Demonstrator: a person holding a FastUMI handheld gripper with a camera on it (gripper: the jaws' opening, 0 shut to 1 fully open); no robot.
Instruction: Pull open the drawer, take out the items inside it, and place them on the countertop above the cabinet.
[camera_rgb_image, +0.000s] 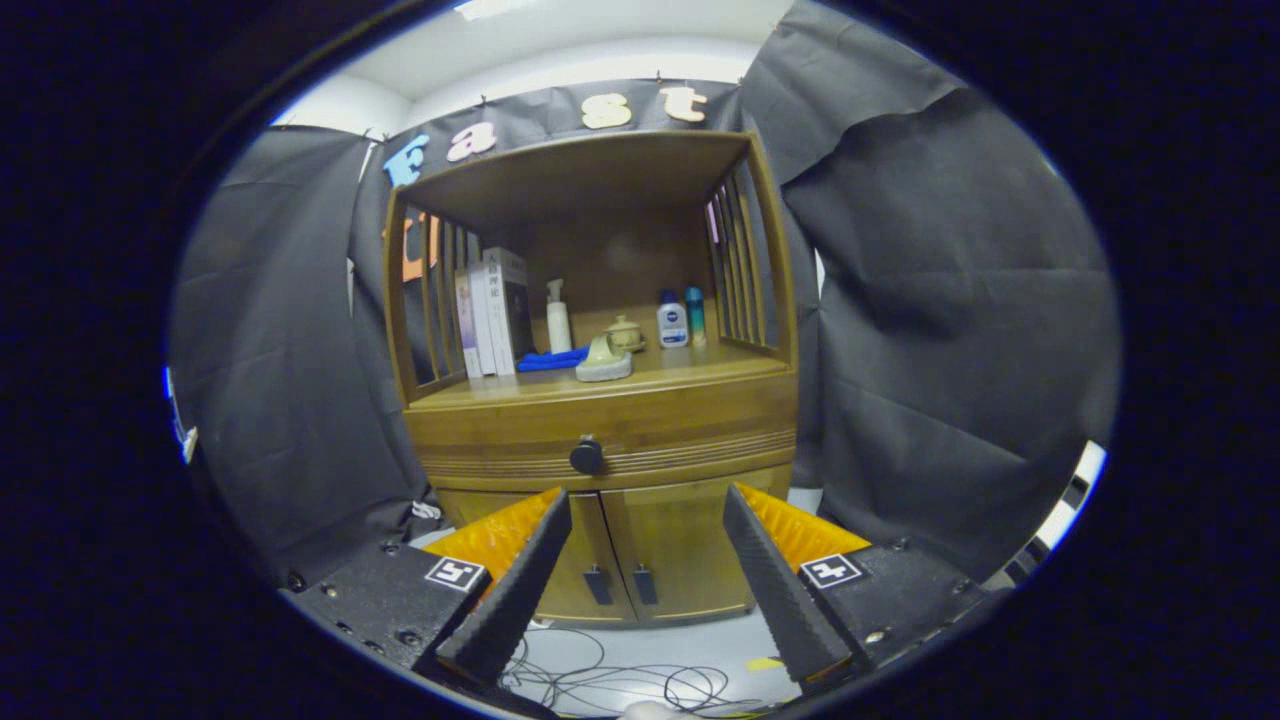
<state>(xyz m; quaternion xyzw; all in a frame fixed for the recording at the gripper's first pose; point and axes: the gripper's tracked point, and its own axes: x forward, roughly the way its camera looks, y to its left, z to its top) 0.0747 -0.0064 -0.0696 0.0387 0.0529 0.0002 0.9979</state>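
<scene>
A wooden cabinet (600, 420) stands well beyond my fingers. Its drawer (610, 435) is closed, and a round dark knob (587, 456) sits on the drawer front, slightly left of the gap between the fingers. The countertop (690, 372) above the drawer carries several items under an open shelf frame. My gripper (648, 505) is open with nothing between its black ridged fingers (520, 585), and it is held some distance short of the cabinet. The drawer's contents are hidden.
On the countertop stand books (492, 310), a white spray bottle (558, 318), a blue cloth (550, 360), a pale teapot-like piece (604, 360), a small lidded pot (626, 332) and two bottles (672, 320). Two lower doors (640, 550) are closed. Cables (620, 680) lie on the floor.
</scene>
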